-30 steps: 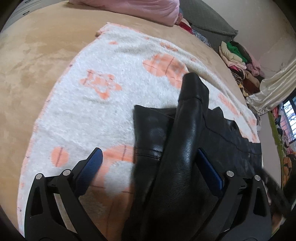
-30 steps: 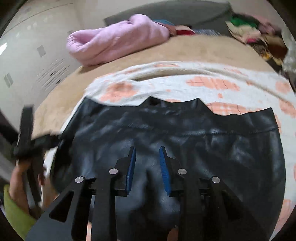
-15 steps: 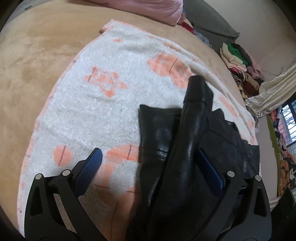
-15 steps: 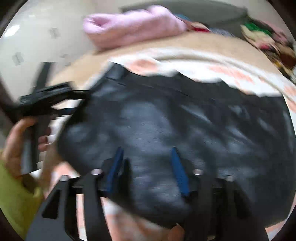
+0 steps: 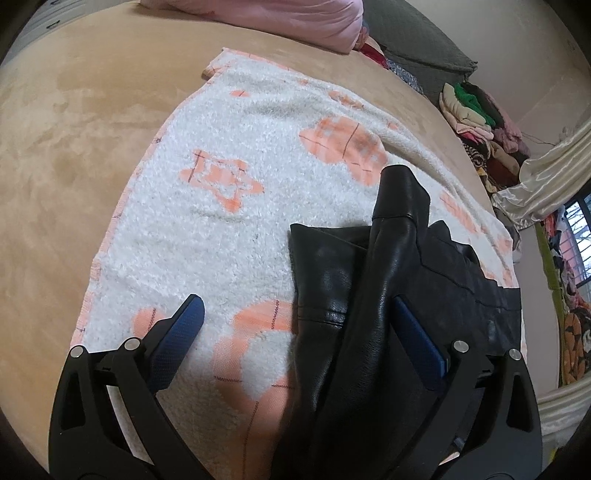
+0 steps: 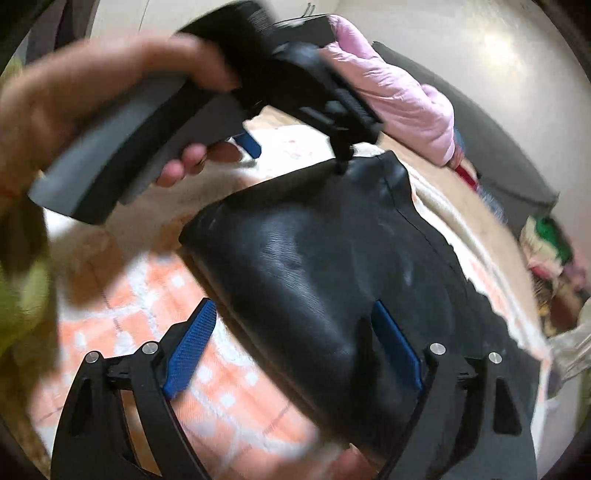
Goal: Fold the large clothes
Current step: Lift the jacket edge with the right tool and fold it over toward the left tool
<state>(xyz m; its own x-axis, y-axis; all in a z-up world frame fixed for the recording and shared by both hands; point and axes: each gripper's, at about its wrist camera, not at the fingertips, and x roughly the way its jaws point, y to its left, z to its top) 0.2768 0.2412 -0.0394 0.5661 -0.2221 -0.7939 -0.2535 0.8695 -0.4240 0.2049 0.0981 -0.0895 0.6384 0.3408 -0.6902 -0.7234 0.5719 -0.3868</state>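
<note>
Black leather garment on white blanket with orange star-and-blob print; beyond blanket, tan bed, pink bundle.

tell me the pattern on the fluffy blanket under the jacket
White blanket with orange stars and checked blobs; clearest in the left wrist view.

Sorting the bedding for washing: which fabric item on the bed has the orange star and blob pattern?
The white fleece blanket under the black leather jacket; the pink bundle is plain.
</note>
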